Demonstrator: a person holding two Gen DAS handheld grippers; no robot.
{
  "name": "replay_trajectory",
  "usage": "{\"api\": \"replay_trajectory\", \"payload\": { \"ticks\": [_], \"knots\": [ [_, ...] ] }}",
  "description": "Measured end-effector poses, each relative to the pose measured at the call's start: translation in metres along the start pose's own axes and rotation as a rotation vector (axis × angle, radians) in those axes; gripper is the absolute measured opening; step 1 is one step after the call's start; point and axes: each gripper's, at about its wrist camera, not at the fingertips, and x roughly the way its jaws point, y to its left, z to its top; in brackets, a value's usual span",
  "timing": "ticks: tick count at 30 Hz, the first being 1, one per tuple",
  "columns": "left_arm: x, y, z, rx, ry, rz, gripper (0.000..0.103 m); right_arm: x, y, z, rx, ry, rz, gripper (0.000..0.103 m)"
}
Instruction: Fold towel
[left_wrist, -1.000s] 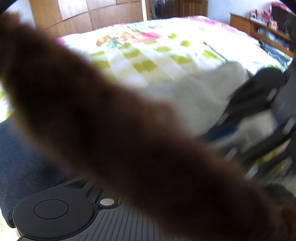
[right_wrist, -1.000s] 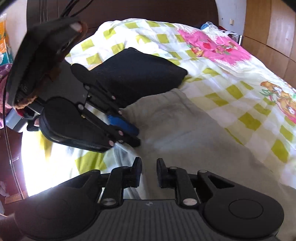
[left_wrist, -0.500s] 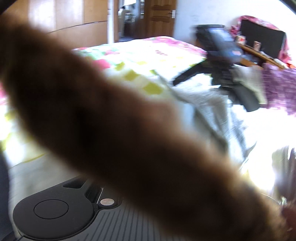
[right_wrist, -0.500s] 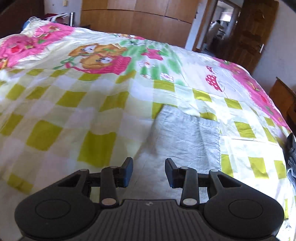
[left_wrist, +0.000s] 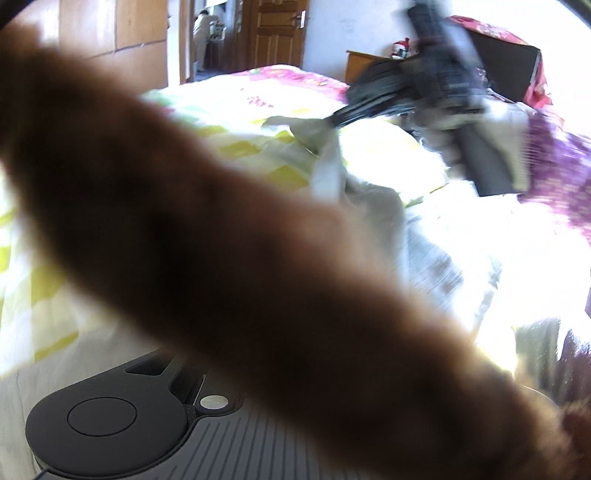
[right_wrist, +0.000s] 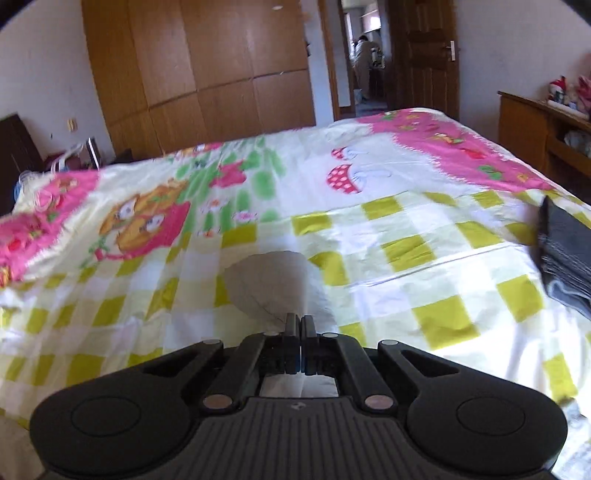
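Observation:
The grey towel (right_wrist: 269, 284) lies on the checked bedspread (right_wrist: 406, 251). My right gripper (right_wrist: 299, 326) is shut on a bunched corner of the towel and holds it up off the bed. The left wrist view shows that same right gripper (left_wrist: 334, 118) at the upper right, with the towel (left_wrist: 328, 166) hanging from its tips down to the bed. A blurred brown fuzzy band (left_wrist: 221, 258) crosses the left wrist view and hides my left gripper's fingers. Only the left gripper's body (left_wrist: 110, 421) shows.
A dark folded cloth (right_wrist: 565, 258) lies on the bed's right edge. A wooden wardrobe (right_wrist: 221, 74) and an open door (right_wrist: 424, 55) stand beyond the bed, with a person (right_wrist: 364, 62) in the far room. A wooden dresser (right_wrist: 535, 122) lines the right side.
My right gripper went from open over the towel to shut on its corner, and the corner is now raised. Both views have swung toward the wardrobe and door.

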Motion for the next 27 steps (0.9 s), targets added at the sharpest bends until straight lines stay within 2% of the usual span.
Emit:
{"api": "replay_trajectory", "payload": {
  "ticks": [5, 8, 11, 13, 15, 16, 18, 22, 27],
  "knots": [
    [0.012, -0.028, 0.011, 0.024, 0.016, -0.023, 0.021, -0.042, -0.035, -0.017, 0.051, -0.024, -0.010, 0.017],
    [0.016, -0.048, 0.013, 0.061, 0.014, -0.038, 0.021, -0.071, -0.072, -0.049, 0.187, -0.036, -0.033, 0.017],
    [0.026, -0.066, 0.011, 0.082, 0.023, -0.084, 0.022, -0.092, -0.119, -0.092, 0.327, -0.037, -0.118, 0.017],
    [0.035, -0.077, 0.010, 0.100, 0.038, -0.112, 0.022, -0.091, -0.144, -0.116, 0.362, 0.021, -0.161, 0.017],
    [0.044, -0.088, 0.010, 0.119, 0.056, -0.119, 0.022, -0.090, -0.155, -0.129, 0.378, 0.056, -0.191, 0.023],
    [0.047, -0.092, 0.010, 0.127, 0.062, -0.122, 0.022, -0.091, -0.158, -0.132, 0.365, 0.047, -0.202, 0.023],
    [0.051, -0.100, 0.011, 0.144, 0.073, -0.120, 0.022, -0.093, -0.151, -0.132, 0.256, 0.023, -0.234, 0.025],
    [0.057, -0.108, 0.013, 0.167, 0.099, -0.119, 0.022, -0.095, -0.120, -0.131, -0.078, -0.039, -0.281, 0.035],
    [0.061, -0.113, 0.017, 0.148, 0.103, -0.114, 0.022, -0.091, -0.084, -0.131, -0.274, -0.087, -0.180, 0.053]
  ]
}}
